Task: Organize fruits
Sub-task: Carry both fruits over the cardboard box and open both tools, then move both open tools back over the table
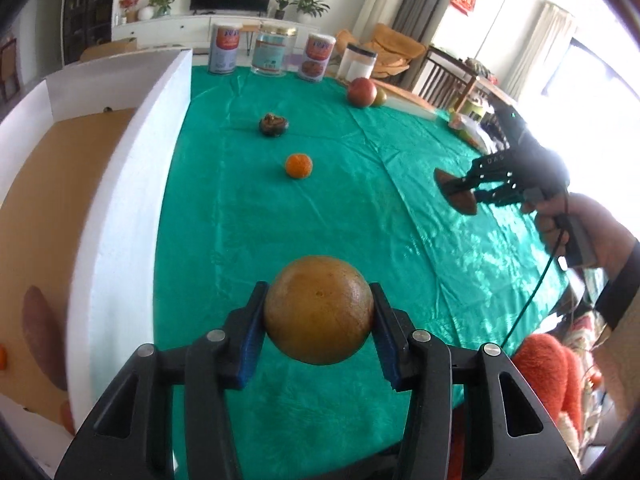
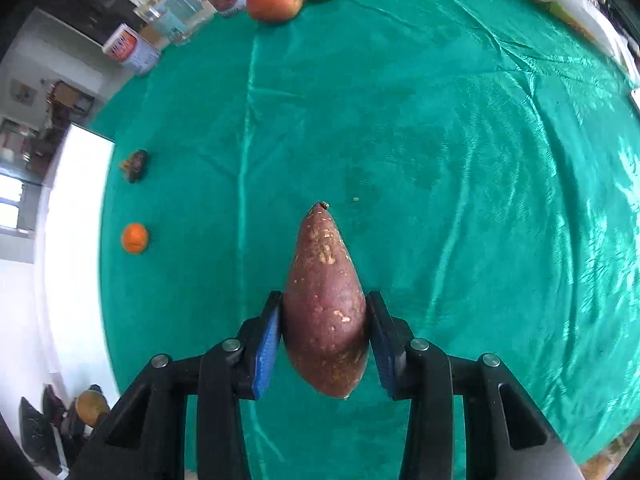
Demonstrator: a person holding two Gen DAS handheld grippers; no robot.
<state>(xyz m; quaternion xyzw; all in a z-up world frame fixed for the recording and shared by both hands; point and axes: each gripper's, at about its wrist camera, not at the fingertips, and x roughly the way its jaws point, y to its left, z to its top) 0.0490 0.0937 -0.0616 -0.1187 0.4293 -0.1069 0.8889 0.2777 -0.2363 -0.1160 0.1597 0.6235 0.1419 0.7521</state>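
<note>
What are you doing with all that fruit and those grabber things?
A person is tidying produce off the green tablecloth with two hand-held grabbers. The left gripper is clamped on a round brownish-yellow fruit, next to a white box. The right gripper is clamped on a sweet potato, held above the cloth. A small orange, a dark shrivelled fruit, a red apple and a green fruit lie on the cloth.
</note>
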